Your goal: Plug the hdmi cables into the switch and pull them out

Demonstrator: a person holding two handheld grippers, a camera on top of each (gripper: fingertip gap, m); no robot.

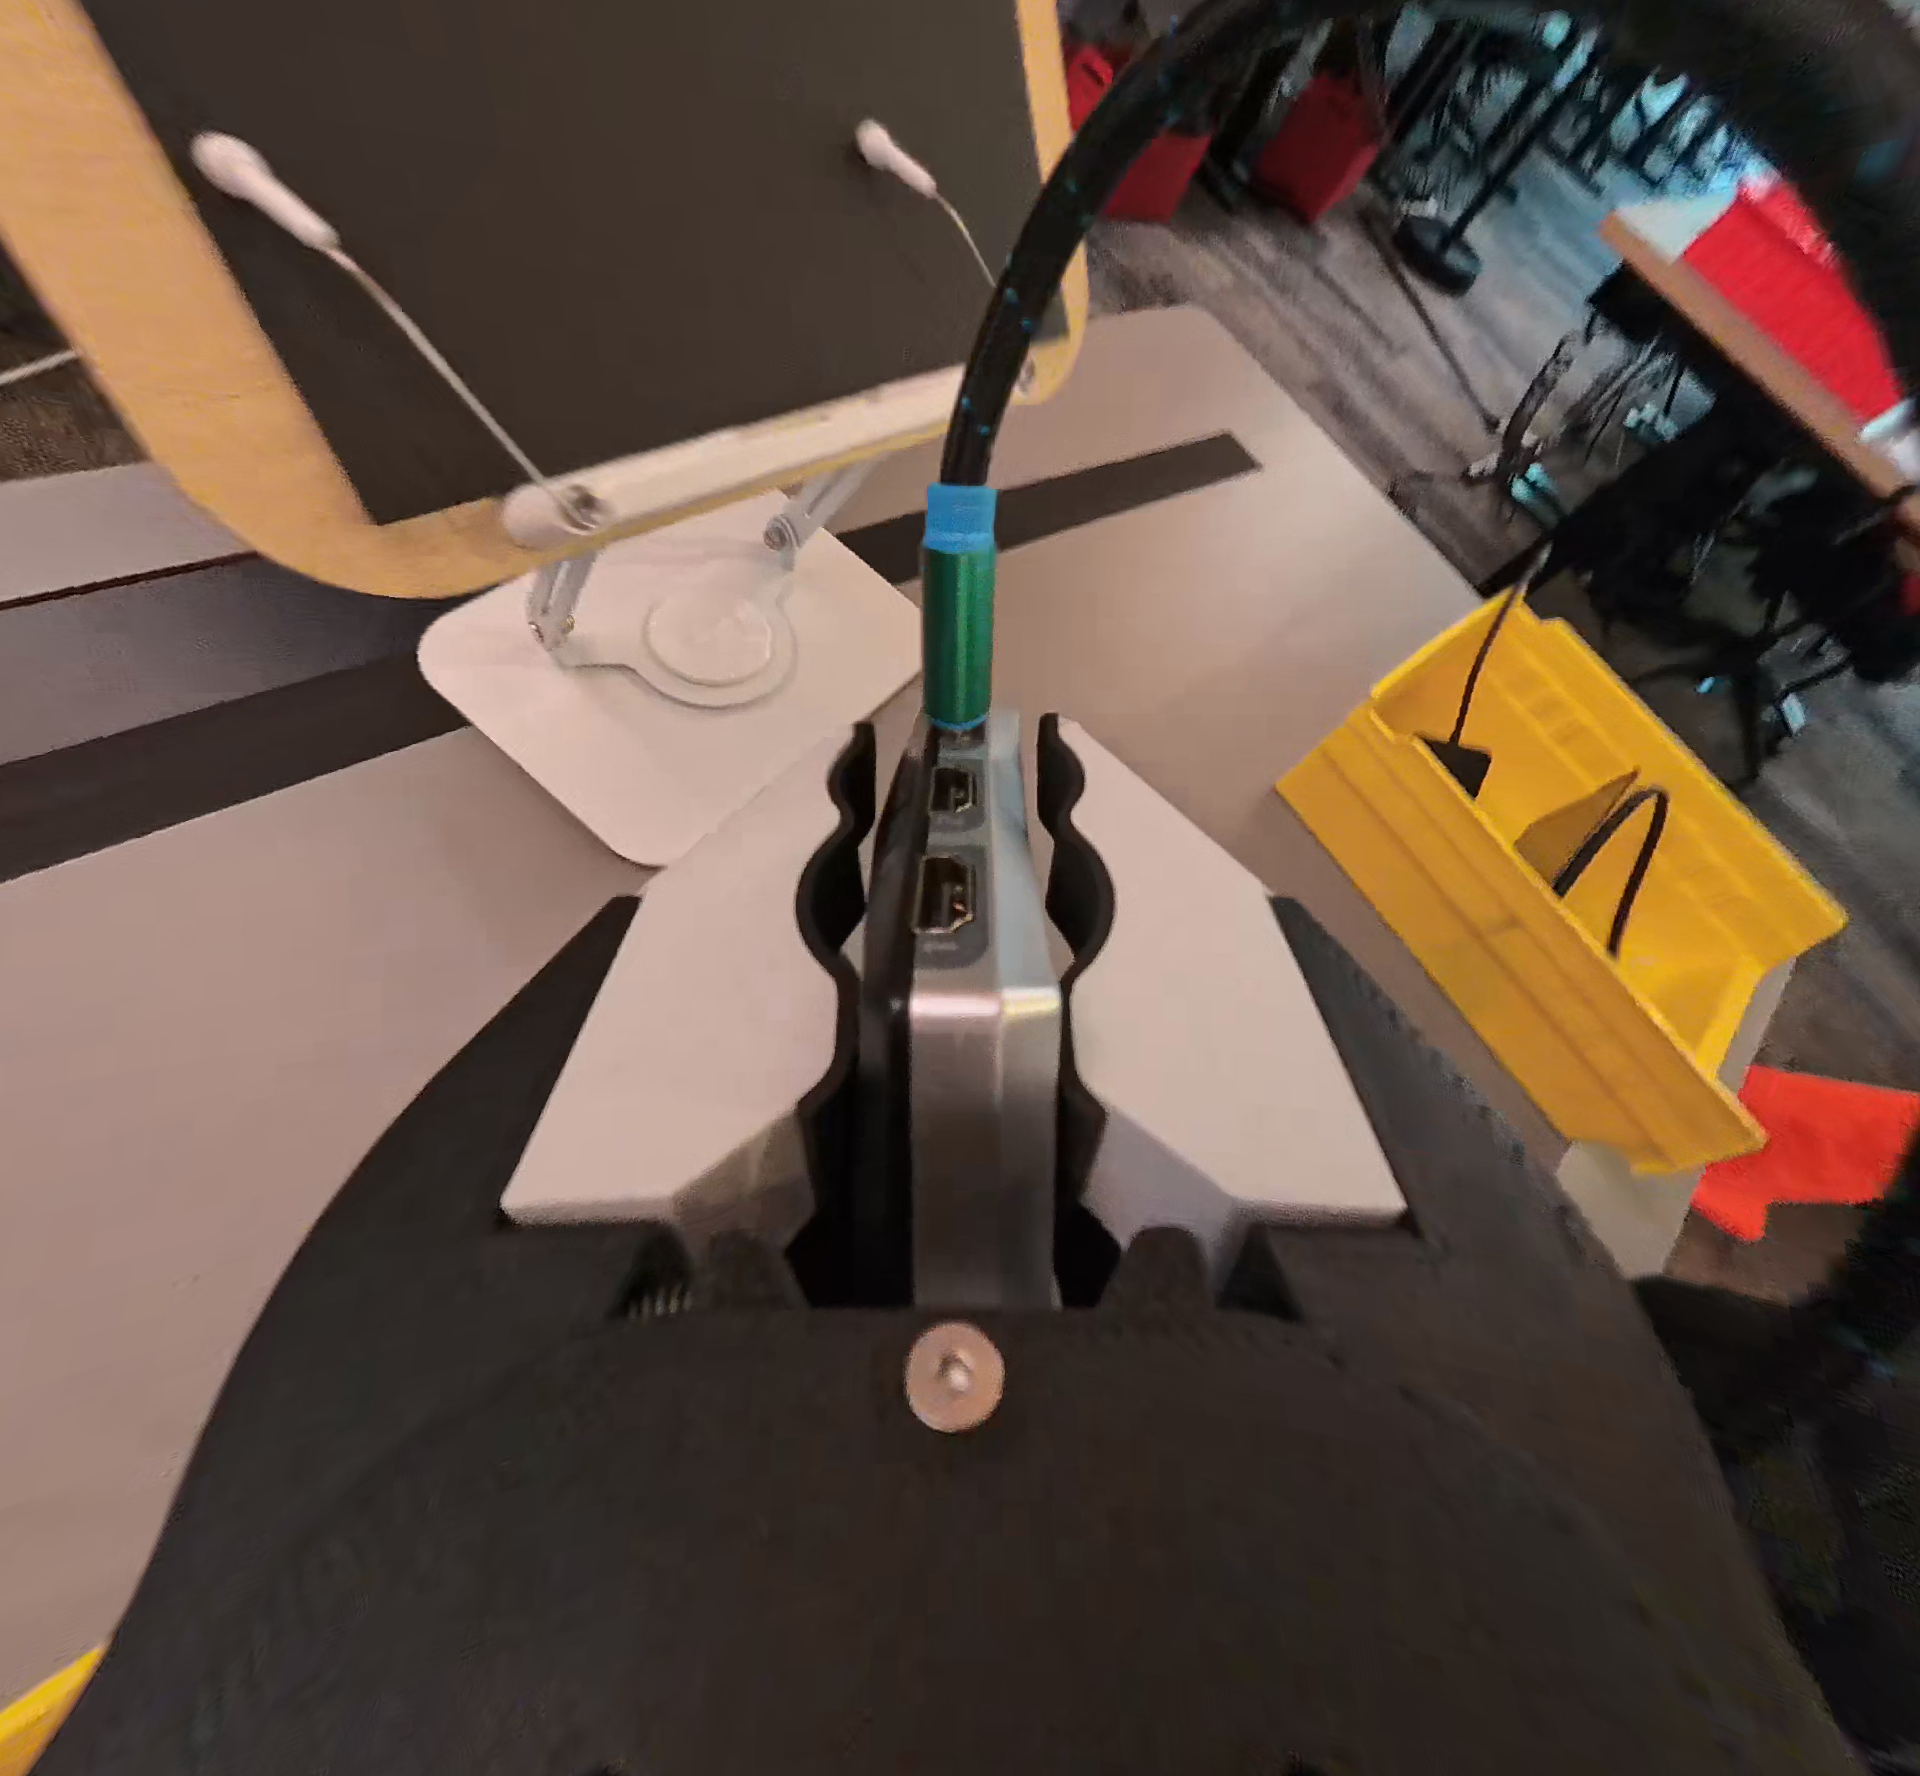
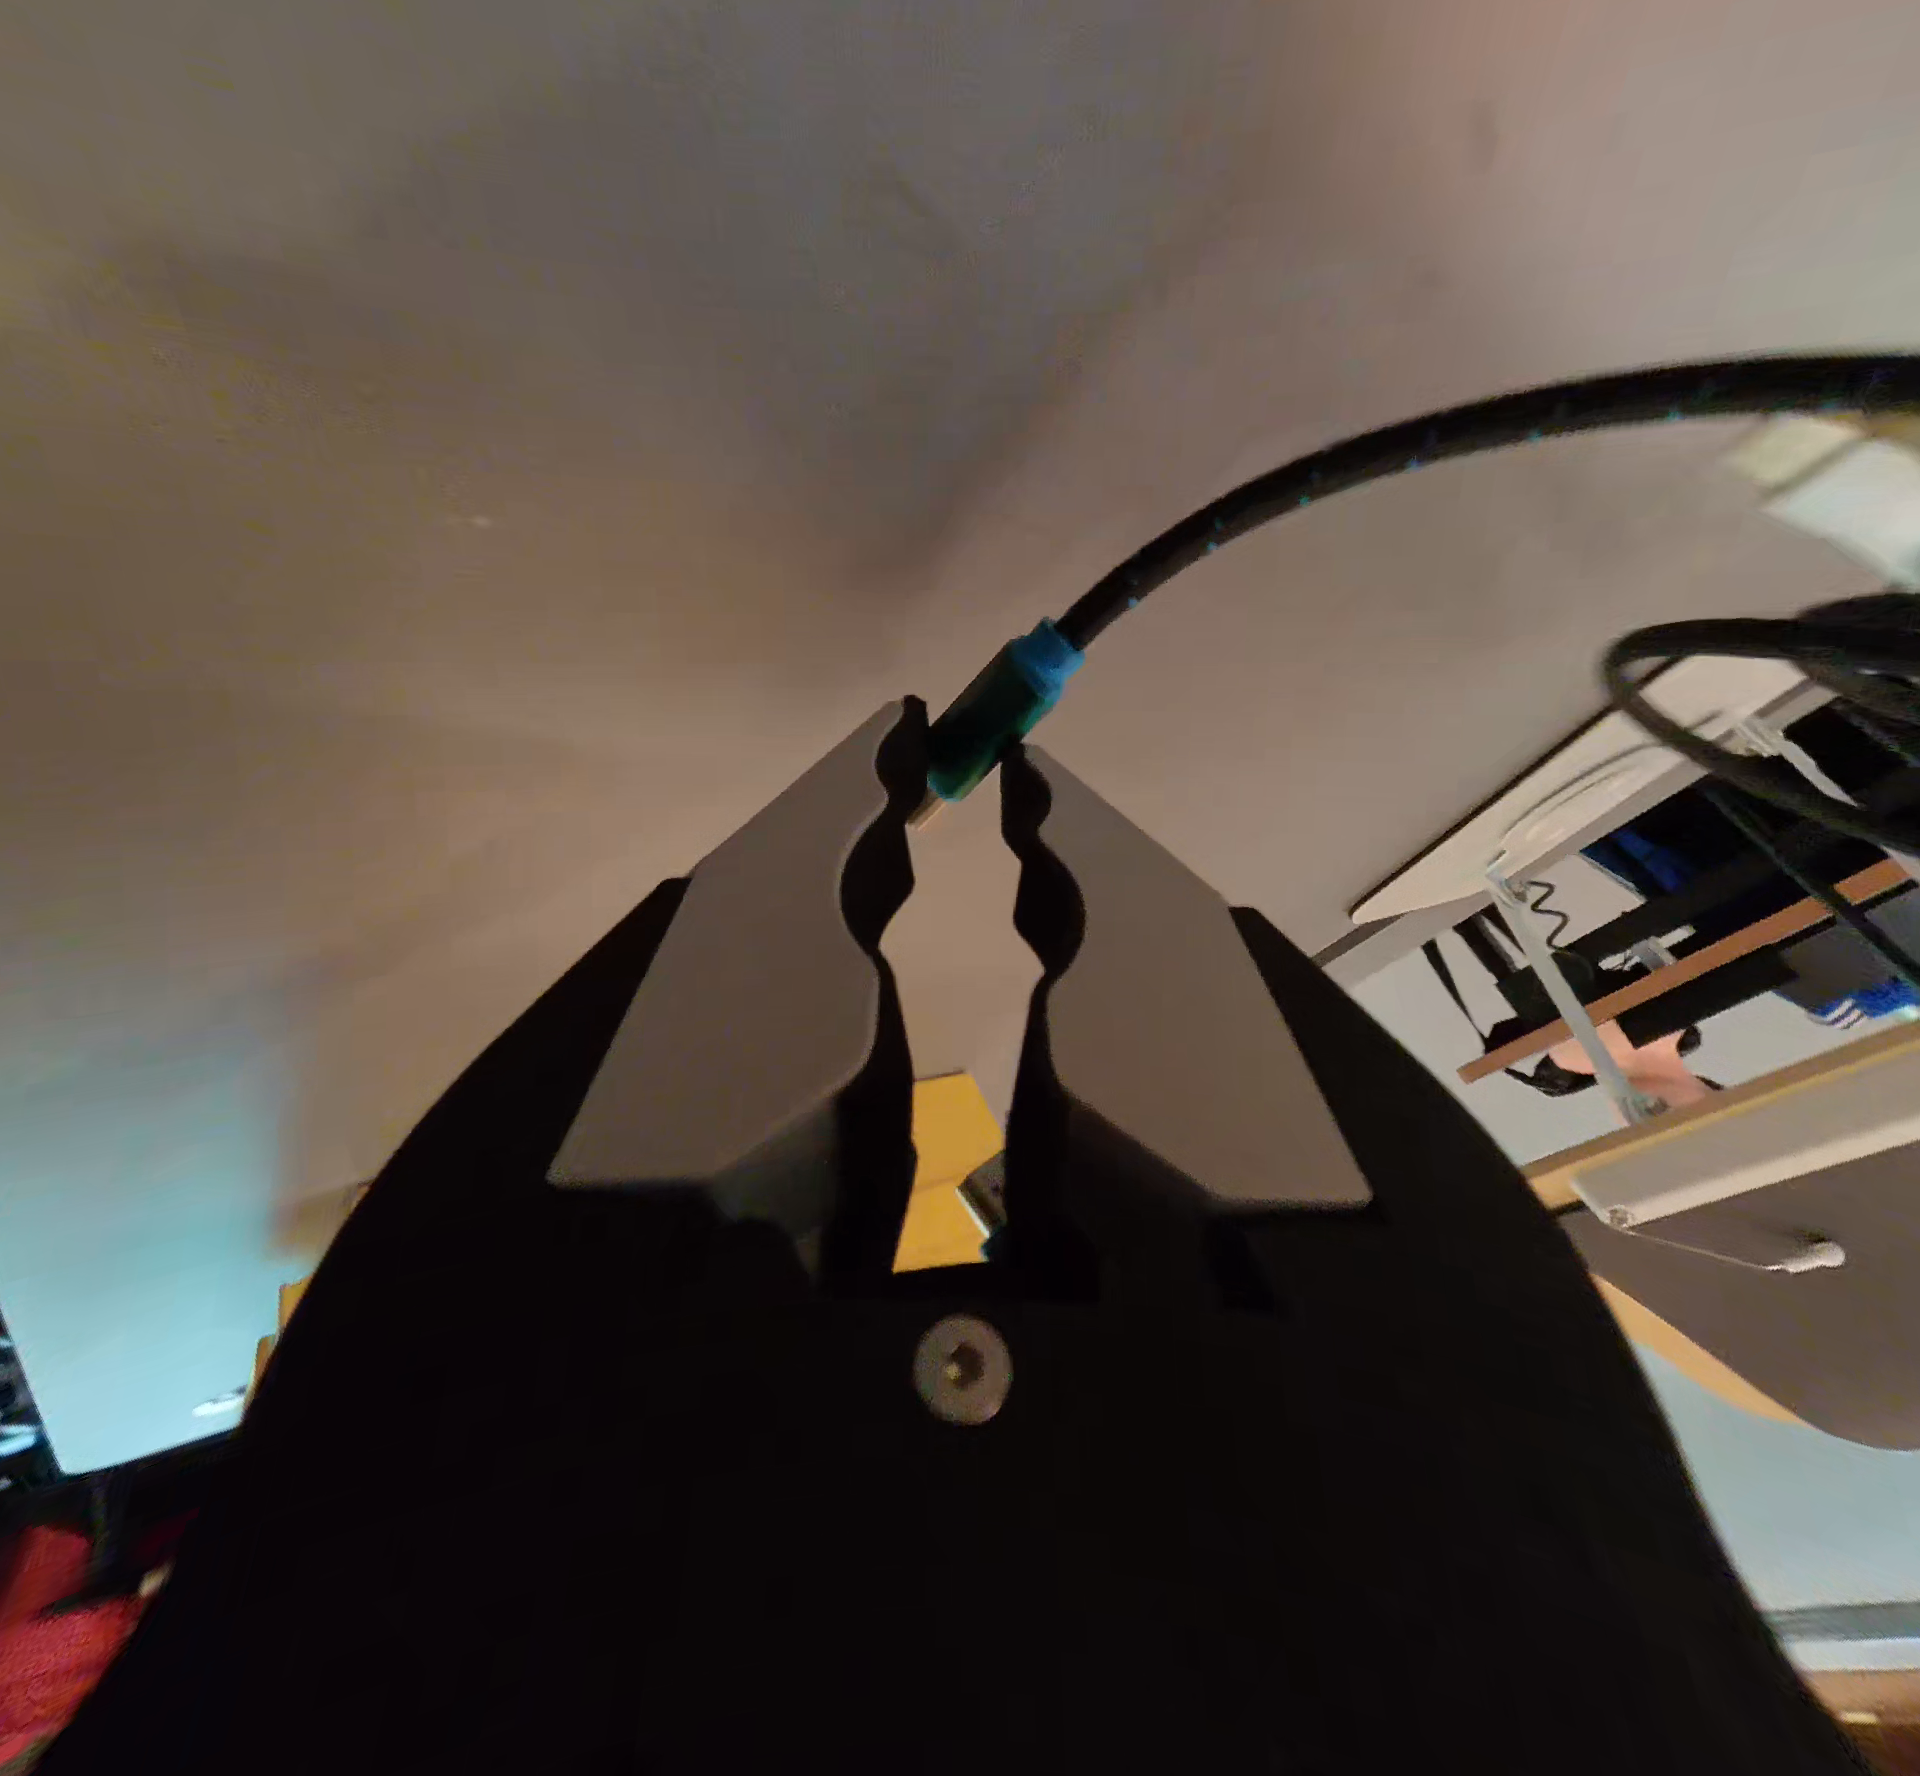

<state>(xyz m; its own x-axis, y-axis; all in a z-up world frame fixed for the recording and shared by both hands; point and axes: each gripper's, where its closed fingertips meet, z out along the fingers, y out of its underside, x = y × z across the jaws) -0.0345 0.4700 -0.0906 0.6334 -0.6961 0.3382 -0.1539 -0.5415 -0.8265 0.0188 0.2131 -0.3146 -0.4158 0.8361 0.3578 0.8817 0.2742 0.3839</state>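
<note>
My left gripper (image 1: 954, 739) is shut on the HDMI switch (image 1: 977, 1051), a flat silver and black box held edge-up between the fingers. Two empty ports (image 1: 943, 900) face up. A green HDMI plug (image 1: 958, 630) with a blue collar sits in the far port, and its black braided cable (image 1: 1049, 230) arcs up and to the right. In the right wrist view, my right gripper (image 2: 964, 739) pinches a second green plug (image 2: 982, 734) at its fingertips. That plug's metal end is bare, and its black cable (image 2: 1351, 469) runs off to the right.
A monitor with a wooden frame (image 1: 520, 168) on a white stand (image 1: 665, 677) is behind the switch. A yellow bin (image 1: 1538, 905) holding black cables stands at the table's right edge. Red crates and chairs lie beyond. A coil of black cable (image 2: 1787, 687) hangs at the right.
</note>
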